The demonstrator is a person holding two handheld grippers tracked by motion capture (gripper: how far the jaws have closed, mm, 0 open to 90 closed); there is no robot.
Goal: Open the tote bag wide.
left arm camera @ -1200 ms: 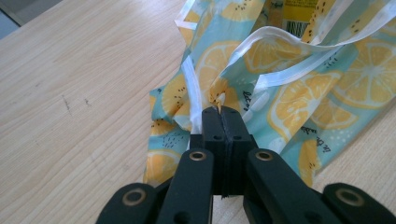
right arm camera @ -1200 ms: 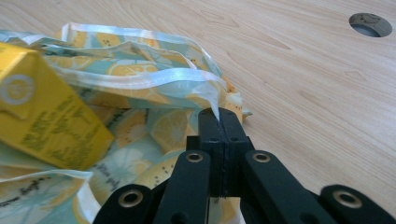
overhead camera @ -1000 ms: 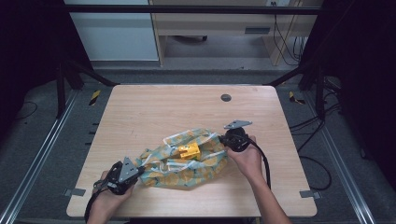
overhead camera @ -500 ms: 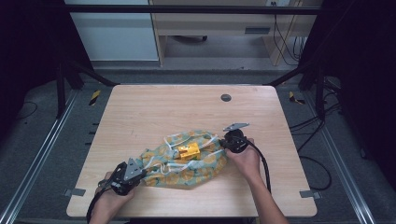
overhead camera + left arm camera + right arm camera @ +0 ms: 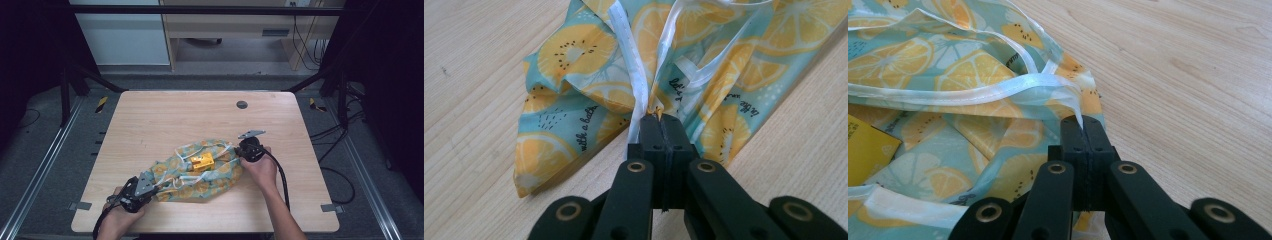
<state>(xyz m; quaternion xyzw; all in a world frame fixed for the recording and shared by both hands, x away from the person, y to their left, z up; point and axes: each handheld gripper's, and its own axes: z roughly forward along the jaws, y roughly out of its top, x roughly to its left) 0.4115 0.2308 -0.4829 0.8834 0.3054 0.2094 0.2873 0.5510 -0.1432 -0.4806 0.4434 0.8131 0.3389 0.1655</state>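
A teal cloth bag with a lemon-slice print [image 5: 200,172] lies crumpled on the wooden table [image 5: 200,115], near its front. A yellow box [image 5: 201,161] rests in its open folds, and its yellow edge [image 5: 863,147] reaches the right gripper view. My left gripper [image 5: 156,186] sits at the bag's near-left end, jaws shut on the bag's cloth and white trim [image 5: 636,75]. My right gripper [image 5: 239,148] is at the bag's right end, jaws shut on the white-trimmed edge [image 5: 998,87]. A hand holds each gripper.
A round dark grommet [image 5: 242,104] is set in the table near the far edge. Metal rails [image 5: 45,155] run along both sides of the table. A cable [image 5: 280,175] trails from the right gripper along the forearm.
The left gripper has pulled its end of the bag toward the near-left corner. The right gripper has shifted slightly left and nearer. The bag looks more stretched between them.
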